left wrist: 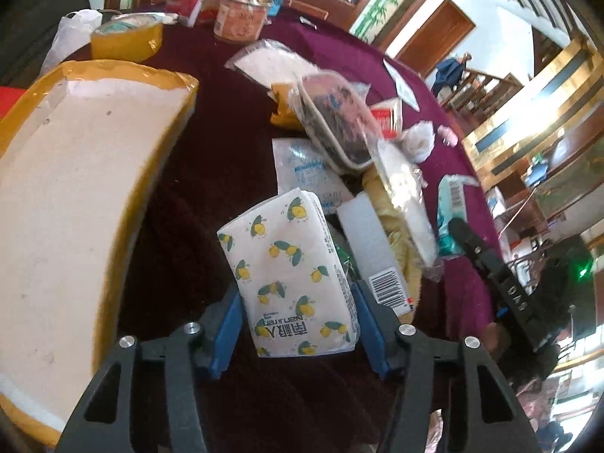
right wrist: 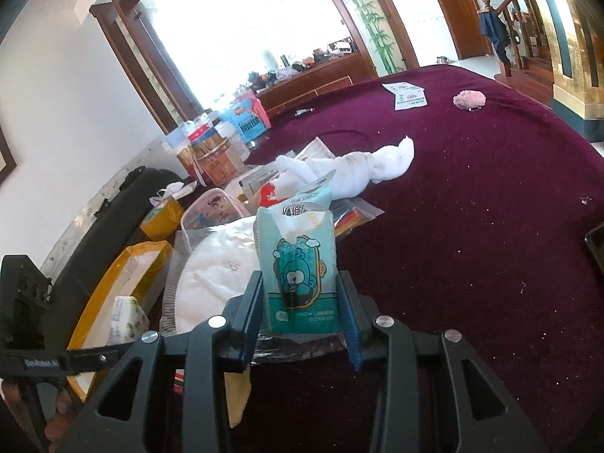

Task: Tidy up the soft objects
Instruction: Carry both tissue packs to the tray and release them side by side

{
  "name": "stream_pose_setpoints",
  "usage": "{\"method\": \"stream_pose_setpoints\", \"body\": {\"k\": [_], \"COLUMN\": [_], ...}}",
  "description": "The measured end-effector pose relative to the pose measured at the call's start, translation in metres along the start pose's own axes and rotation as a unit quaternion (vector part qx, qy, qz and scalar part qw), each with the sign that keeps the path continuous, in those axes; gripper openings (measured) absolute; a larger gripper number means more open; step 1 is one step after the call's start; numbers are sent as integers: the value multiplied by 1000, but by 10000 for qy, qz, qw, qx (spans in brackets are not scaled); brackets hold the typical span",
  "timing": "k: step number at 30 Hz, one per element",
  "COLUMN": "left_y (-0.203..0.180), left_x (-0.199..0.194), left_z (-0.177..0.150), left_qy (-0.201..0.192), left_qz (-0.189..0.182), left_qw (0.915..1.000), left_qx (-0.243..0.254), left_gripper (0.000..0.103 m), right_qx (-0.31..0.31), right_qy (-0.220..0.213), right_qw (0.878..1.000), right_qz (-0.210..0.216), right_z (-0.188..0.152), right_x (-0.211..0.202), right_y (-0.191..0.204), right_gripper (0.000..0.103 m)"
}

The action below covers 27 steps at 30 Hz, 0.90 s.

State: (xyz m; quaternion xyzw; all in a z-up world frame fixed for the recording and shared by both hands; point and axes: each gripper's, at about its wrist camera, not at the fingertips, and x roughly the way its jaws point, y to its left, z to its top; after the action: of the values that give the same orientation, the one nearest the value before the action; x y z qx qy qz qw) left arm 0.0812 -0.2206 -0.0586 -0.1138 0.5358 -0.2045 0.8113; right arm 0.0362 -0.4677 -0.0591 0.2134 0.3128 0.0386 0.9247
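Observation:
In the left wrist view my left gripper [left wrist: 296,292] is shut on a white tissue pack with lemon print [left wrist: 290,275], its blue pads against both long sides. The pack hangs just above the dark red tablecloth [left wrist: 211,158], right of a white foam box edged in yellow tape [left wrist: 75,188]. My right gripper [right wrist: 301,279] is shut on a teal tissue pack with a bear picture [right wrist: 298,264], held upright with a tissue poking out of its top. The right wrist view shows the lemon pack [right wrist: 128,317] in front of the box [right wrist: 113,264].
A pile lies beyond the left gripper: a clear tub with dark contents [left wrist: 336,124], a wipes packet [left wrist: 305,170], a white block [left wrist: 370,241], a yellow cloth [left wrist: 392,234]. A bagged mask [right wrist: 219,264], white cloth [right wrist: 358,170], pink puff [right wrist: 469,99], jars [right wrist: 215,158].

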Motion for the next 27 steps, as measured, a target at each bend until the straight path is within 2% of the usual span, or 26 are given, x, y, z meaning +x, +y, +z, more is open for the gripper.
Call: {"method": "stream_pose_setpoints", "body": {"k": [5,10,14,20,24,27], "left_y": [9,19,26,40,61,77], "left_x": [-22,-38,-49,-80,-97,-104], "left_z": [0,0,-2,-6,-7,-7], "left_qy": [-210,-397,-424,-643,-804,-786], "left_qz": [-238,-294,-332,-363,-236,-262], "left_qw": [9993,9981,9975,9954,9936,9921], "left_qx": [-212,-358,-462,-607,-754,-941], "left_gripper": [60,60,60,60,60,60], "right_qx": [-11,-65,-318,-842,-1084,-1129], "right_qy": [-218,-387,-271,-125,5,171], "right_qw": [9997,9985,9954,9871,9826,9793], "right_qz": [-58,390,865,1358,1509,1674], "right_z": [-3,-8,-6,-3,-7,-11], "right_x": [-12,-36,-41,-37,-27,-16], "right_y": [6,45,89,148,177,192], "right_gripper": [37,37,37,38,38,38]}}
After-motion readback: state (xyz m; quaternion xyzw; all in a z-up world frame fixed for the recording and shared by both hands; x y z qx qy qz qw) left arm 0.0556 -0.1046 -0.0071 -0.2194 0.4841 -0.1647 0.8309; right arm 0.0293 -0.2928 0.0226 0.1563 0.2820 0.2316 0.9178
